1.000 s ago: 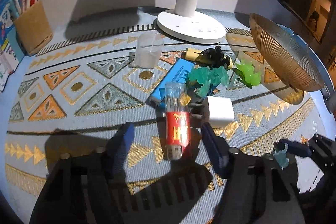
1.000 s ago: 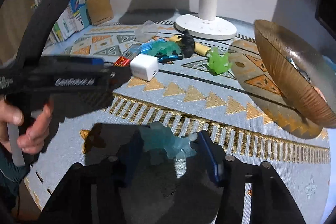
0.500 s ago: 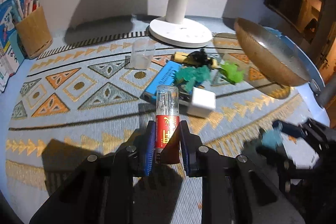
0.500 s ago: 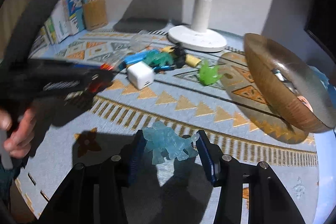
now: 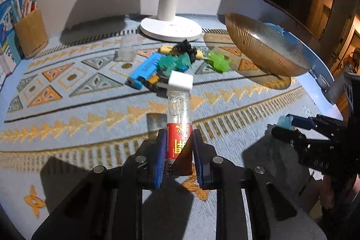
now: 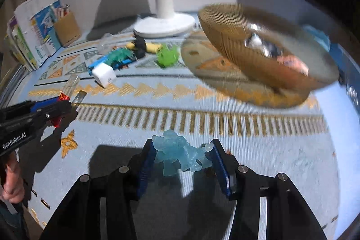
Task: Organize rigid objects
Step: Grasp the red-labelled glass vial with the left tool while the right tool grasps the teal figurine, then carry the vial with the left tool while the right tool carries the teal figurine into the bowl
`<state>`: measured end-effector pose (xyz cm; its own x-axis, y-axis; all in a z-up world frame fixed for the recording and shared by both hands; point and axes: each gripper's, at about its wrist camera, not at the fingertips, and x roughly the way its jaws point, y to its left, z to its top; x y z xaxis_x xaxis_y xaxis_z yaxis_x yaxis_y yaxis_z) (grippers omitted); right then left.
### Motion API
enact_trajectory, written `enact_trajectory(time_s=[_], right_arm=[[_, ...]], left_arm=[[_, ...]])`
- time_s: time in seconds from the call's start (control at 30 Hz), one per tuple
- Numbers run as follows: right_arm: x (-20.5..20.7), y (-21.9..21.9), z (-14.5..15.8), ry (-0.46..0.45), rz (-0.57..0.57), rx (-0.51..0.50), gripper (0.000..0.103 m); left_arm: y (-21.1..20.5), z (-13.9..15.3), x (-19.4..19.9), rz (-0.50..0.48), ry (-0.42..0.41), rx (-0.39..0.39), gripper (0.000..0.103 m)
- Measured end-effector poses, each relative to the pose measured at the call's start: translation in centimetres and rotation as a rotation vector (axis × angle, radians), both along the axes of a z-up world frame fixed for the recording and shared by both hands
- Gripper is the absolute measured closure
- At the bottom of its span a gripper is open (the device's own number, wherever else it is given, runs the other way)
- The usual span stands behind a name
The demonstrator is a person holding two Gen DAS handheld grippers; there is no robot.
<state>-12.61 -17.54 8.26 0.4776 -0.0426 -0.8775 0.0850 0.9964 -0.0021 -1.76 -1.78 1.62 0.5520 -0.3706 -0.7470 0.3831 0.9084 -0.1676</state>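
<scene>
My left gripper (image 5: 177, 145) is shut on a clear tube with a red label (image 5: 179, 125) and holds it above the mat; the tube also shows in the right wrist view (image 6: 67, 91). My right gripper (image 6: 183, 153) is shut on a pale blue toy figure (image 6: 177, 154), lifted over the mat, and appears at the right of the left wrist view (image 5: 290, 125). An amber ribbed bowl (image 5: 258, 48) stands at the right and holds a few items (image 6: 267, 48).
A pile lies mid-mat: white charger cube (image 5: 180, 80), blue box (image 5: 145, 70), teal toy (image 5: 175, 62), green toy (image 5: 218, 61), black and yellow toy (image 5: 184, 50), clear cup (image 5: 128, 48). A white lamp base (image 5: 171, 27) and pencil holder (image 5: 31, 35) stand behind.
My left gripper closed on the red-labelled tube and lifted it back from the pile. My right gripper carried the pale blue figure closer to the bowl.
</scene>
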Motion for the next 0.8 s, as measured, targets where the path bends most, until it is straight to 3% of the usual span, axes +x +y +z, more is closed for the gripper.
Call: enact_trajectory(time_s=[0.07,0.17,0.37,0.47,0.53,0.63,0.8], right_arm=[[-0.4,0.4,0.1,-0.006,0.015,-0.016,0.054],[-1.2,0.1,0.1,0.0,0.044,0.009,0.033],[-0.9,-0.3,0.0,0.0,0.04,0.029,0.032],[-0.3,0.8,-0.1,0.002,0.036,-0.053,0.056],[-0.2,1.0,0.2,-0.008,0.043,-0.058,0.056],[-0.7,0.2,1.9,-0.053,0.028,-0.03,0.056],[-0.9,-3.8,9.4,-0.21,-0.044,-0.14,0.056]], left_arm=[[-0.1,-0.5,-0.1,-0.001,0.011,0.0,0.084],[0.1,-0.8,-0.1,0.003,0.021,-0.003,0.084],[-0.2,-0.8,-0.3,-0.005,0.013,-0.002,0.084],[-0.3,-0.3,-0.6,-0.005,0.004,-0.011,0.084],[-0.4,0.4,-0.8,-0.005,-0.006,-0.016,0.084],[-1.2,2.9,-1.3,-0.021,-0.063,-0.022,0.084],[-3.9,10.2,-1.6,-0.082,-0.199,-0.136,0.084]])
